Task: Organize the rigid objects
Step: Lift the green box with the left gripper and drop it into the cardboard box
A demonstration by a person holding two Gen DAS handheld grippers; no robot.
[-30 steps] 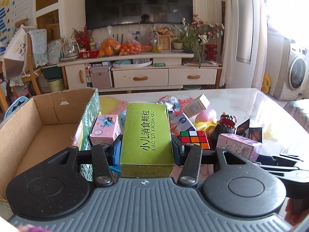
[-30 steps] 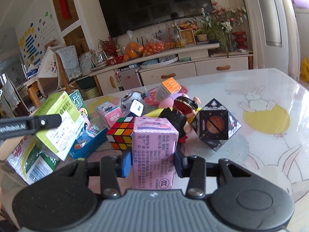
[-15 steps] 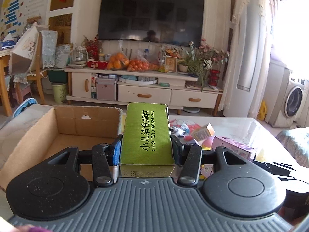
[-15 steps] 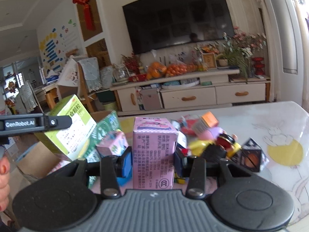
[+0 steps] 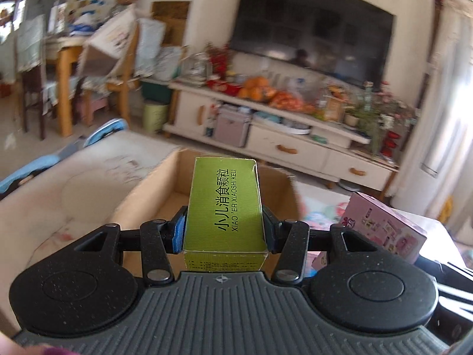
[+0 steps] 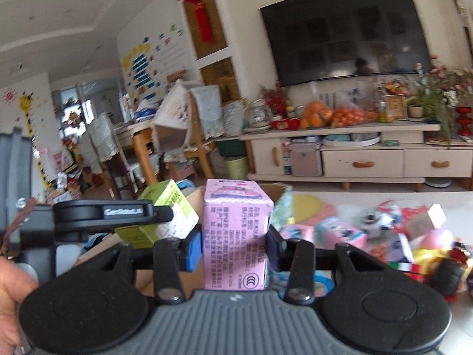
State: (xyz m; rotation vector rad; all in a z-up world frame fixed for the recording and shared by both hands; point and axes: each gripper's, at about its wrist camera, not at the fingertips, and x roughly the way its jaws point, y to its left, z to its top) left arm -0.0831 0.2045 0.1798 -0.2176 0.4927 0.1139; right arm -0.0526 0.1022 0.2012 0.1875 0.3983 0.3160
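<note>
My left gripper (image 5: pixel 224 232) is shut on a green box (image 5: pixel 226 204) with black Chinese lettering, held above the open cardboard box (image 5: pixel 142 198). The right gripper (image 6: pixel 235 250) is shut on a pink box (image 6: pixel 236 236) standing upright between the blue pads. In the right wrist view the green box (image 6: pixel 165 216) and the left gripper's black finger (image 6: pixel 112 213) show at the left, over the cardboard box (image 6: pixel 142 281). The pink box (image 5: pixel 384 230) appears at the right of the left wrist view.
Several toys and small boxes lie on the white table (image 6: pixel 369 198) to the right, among them a pink tin (image 6: pixel 340 233) and a black-wheeled toy (image 6: pixel 446 272). A TV cabinet (image 6: pixel 369 159) stands behind. A hand (image 6: pixel 9 295) grips the left tool.
Both grippers rose and swung left from the toy pile toward the cardboard box, each still carrying its box. The left view rolled and now looks across the box's interior.
</note>
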